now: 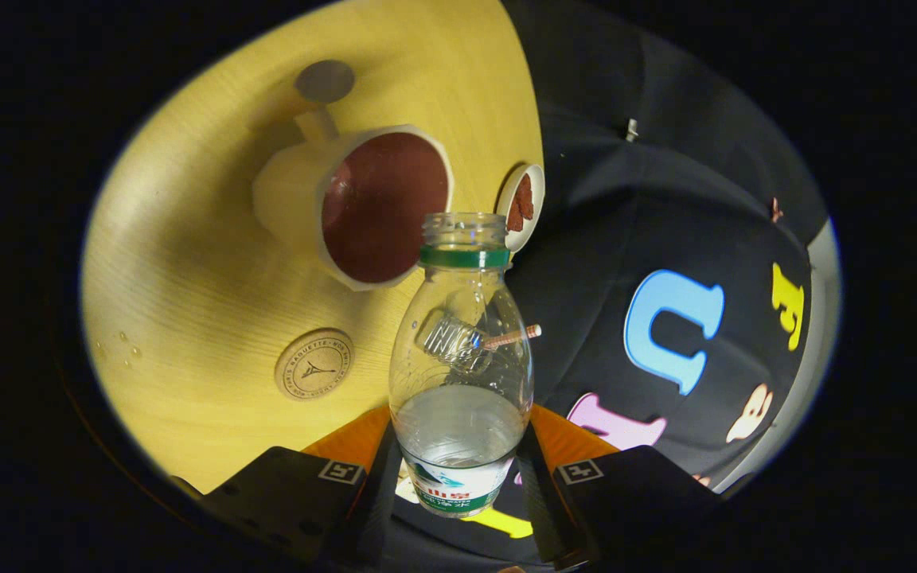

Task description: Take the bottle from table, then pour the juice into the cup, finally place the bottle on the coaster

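**Yellow tabletop against a dark booth wall**

You see a pale yellow wooden tabletop (188, 263) with a fine grain, lit brightly from above. A few small drops sit on it near its edge. Beyond it hangs the black cloth wall (602, 239), with folds, and a pale strip (821, 318) runs along its far side.

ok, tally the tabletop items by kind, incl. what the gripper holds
Bottle, uncapped, clamped between the gripper fingers: 1
Cup: 1
Coaster: 1
Small dish beyond the bottle mouth: 1
Total: 4
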Demonstrator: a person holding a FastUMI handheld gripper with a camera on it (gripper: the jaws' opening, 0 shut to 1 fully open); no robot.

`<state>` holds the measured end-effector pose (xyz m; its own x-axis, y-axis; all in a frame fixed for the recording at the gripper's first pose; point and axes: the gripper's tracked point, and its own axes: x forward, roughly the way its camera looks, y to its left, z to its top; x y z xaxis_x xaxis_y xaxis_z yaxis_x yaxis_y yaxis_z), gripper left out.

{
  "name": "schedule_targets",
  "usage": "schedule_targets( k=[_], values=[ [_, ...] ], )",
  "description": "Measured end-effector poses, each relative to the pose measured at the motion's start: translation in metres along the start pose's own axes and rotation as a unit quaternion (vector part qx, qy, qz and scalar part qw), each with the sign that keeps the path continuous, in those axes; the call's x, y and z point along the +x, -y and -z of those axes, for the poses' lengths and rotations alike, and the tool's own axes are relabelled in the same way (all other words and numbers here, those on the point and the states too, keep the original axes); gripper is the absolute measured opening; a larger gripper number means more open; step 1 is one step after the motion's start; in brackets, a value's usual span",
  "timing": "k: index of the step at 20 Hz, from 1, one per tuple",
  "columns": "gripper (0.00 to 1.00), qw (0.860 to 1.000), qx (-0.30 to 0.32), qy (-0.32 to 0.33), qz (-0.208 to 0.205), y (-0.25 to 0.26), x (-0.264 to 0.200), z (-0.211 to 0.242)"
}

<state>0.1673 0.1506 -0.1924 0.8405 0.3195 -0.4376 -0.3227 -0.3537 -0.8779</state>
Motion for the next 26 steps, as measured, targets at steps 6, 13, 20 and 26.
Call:
schedule_targets(
  k=[6, 13, 20, 26],
  values=[
    [0.73, 0.98, 0.198, -0.006, -0.036, -0.007, -0.012, 0.022],
    [0.73, 0.91, 0.412, 0.032, -0.036, 0.007, -0.019, 0.034],
    [0.73, 0.82, 0.561, 0.106, -0.039, 0.032, -0.029, 0.023],
    [0.73, 0.744, 0.653, 0.14, -0.036, 0.031, -0.016, 0.029]
  ],
)
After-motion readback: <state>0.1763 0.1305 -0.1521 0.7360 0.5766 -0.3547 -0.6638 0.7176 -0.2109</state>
